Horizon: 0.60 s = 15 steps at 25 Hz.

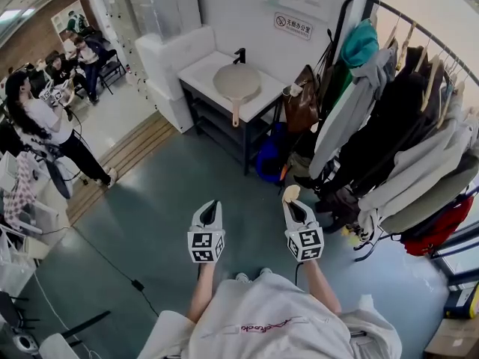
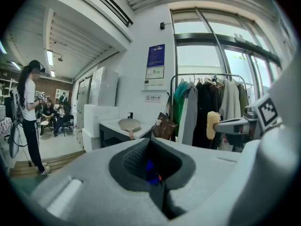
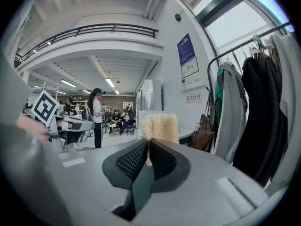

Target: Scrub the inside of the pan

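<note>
A beige pan (image 1: 236, 83) lies on a white table (image 1: 198, 72) against the far wall, its handle pointing toward me; in the left gripper view the pan (image 2: 128, 124) is small and distant. Both grippers are held over the floor, well short of the table. My left gripper (image 1: 208, 212) (image 2: 153, 166) is shut with nothing in it. A pale yellow scrub sponge (image 1: 290, 193) (image 3: 160, 127) sticks out past the tips of my right gripper (image 1: 294, 203) (image 3: 147, 154), which is shut on it. The sponge (image 2: 214, 125) also shows at the right of the left gripper view.
A clothes rack full of coats (image 1: 404, 126) stands at the right, with a brown bag (image 1: 301, 99) hanging beside the table and a blue bag (image 1: 269, 163) under it. A black faucet (image 1: 239, 54) rises behind the pan. A person (image 1: 45, 137) stands at the left; a cable (image 1: 112, 264) crosses the floor.
</note>
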Available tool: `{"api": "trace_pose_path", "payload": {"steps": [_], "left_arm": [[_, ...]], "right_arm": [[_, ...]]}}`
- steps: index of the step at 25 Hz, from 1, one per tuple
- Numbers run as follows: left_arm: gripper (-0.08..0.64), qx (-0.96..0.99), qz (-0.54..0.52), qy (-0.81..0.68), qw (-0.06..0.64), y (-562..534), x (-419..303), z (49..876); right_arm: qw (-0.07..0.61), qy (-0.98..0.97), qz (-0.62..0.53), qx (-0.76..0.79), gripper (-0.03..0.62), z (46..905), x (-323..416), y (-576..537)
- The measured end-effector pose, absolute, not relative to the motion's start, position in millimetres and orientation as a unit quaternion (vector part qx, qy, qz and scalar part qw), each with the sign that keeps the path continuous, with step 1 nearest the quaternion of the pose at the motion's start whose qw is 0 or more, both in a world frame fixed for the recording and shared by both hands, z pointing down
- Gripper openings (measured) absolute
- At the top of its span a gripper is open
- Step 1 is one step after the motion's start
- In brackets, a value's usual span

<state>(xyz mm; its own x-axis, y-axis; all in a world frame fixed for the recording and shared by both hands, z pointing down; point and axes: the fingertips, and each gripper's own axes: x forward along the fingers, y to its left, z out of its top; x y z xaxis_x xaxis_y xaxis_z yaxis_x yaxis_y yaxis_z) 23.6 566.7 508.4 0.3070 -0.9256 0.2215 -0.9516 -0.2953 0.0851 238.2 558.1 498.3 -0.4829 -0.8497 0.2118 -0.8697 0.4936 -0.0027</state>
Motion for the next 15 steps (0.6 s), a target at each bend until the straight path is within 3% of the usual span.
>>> {"api": "trace_pose_path", "payload": {"steps": [15], "left_arm": [[0.0,0.812,0.064,-0.57,0.107,576,11,520]], "right_arm": [[0.1,-0.856,0.058,0.504,0.023,511,217,578]]}}
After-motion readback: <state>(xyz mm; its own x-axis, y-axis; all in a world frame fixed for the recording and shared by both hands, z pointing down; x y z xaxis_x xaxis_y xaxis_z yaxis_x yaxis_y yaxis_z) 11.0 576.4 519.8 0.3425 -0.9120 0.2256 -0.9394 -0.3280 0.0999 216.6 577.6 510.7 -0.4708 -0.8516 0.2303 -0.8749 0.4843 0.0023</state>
